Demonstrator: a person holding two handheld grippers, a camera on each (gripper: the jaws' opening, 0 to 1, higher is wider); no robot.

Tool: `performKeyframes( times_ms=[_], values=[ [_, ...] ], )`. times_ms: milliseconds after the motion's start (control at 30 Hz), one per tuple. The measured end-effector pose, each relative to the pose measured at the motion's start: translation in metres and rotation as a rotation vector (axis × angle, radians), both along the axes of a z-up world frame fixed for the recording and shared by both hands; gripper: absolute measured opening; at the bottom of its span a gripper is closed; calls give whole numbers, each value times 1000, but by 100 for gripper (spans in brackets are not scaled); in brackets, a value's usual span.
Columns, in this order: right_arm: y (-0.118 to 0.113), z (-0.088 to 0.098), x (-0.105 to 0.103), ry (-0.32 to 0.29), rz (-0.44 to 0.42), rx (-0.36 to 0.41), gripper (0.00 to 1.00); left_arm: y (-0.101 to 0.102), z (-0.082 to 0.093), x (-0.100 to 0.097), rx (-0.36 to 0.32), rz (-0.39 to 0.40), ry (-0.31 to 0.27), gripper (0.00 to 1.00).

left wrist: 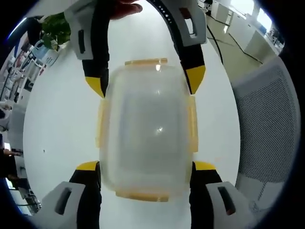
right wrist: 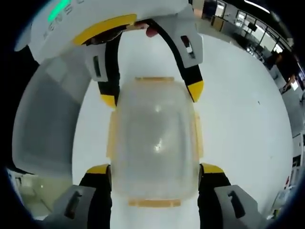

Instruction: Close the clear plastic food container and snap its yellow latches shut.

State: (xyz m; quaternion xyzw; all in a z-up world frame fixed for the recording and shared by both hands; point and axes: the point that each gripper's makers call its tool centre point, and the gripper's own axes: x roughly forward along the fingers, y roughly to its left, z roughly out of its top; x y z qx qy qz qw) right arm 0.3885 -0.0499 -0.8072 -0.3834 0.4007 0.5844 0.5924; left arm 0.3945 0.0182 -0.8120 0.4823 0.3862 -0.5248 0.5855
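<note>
A clear plastic food container (left wrist: 145, 129) with its lid on lies on a white table (left wrist: 57, 124). Yellow latches show on all four sides, one at the far end (left wrist: 145, 62), one at the near end (left wrist: 143, 195) and one along each long side (left wrist: 193, 124). Whether they are snapped I cannot tell. My left gripper (left wrist: 147, 166) grips the container's near end, its yellow tips touching both sides. My right gripper (left wrist: 145, 82) holds the opposite end the same way. In the right gripper view the container (right wrist: 155, 138) sits between the right gripper (right wrist: 155, 169) and the left gripper (right wrist: 151, 95).
A grey mesh chair (left wrist: 267, 124) stands beside the table, and it appears as a grey chair (right wrist: 43, 119) in the right gripper view. A green plant (left wrist: 55, 28) and office desks lie beyond. A fingertip (left wrist: 126, 9) rests on the right gripper's handle.
</note>
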Motion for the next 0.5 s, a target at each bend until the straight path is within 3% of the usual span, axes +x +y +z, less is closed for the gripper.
performKeyframes(
  times_ms=[500],
  values=[
    [37,0,1,-2,-2,0,74,37,-1,2,12,0,-3,76]
  ],
)
